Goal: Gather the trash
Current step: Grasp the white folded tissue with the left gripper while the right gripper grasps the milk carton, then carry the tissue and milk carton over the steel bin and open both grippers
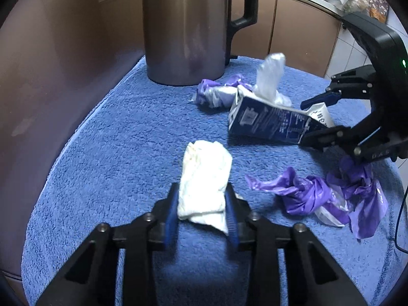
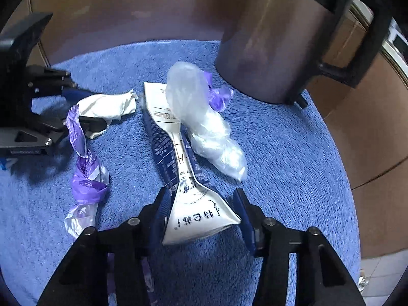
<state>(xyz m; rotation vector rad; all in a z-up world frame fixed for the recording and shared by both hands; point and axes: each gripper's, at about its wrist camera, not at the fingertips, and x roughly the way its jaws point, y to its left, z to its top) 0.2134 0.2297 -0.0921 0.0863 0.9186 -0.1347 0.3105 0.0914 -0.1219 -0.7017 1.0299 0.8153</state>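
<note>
Two grippers were at work over a round blue towel-covered surface (image 1: 114, 153) strewn with trash. The left gripper (image 1: 202, 211) had its blue pads against both sides of a crumpled white tissue wad (image 1: 204, 178), which lay on the towel and extended forward beyond the fingertips; the jaws stood narrow and clamped on it. The right gripper (image 2: 201, 211) straddled the flattened end of a crushed blue-and-white carton (image 2: 178, 158). Its left pad touched the carton's edge; the right pad stood just beside the carton's corner, and firm contact on that side could not be confirmed, so the jaws were recorded as partly closed around the carton rather than gripping it.

The carton lay near the middle of the towel, its far end pointing toward a steel jug with a black handle (image 1: 183, 30) standing upright at the towel's far edge. A clear plastic bag (image 2: 204, 127) rested against the carton's side. One purple plastic wrapper (image 1: 318, 193) lay between the two grippers. Another purple scrap (image 1: 216, 91) lay near the jug's base. Brown cabinet fronts (image 1: 301, 30) stood behind.
</note>
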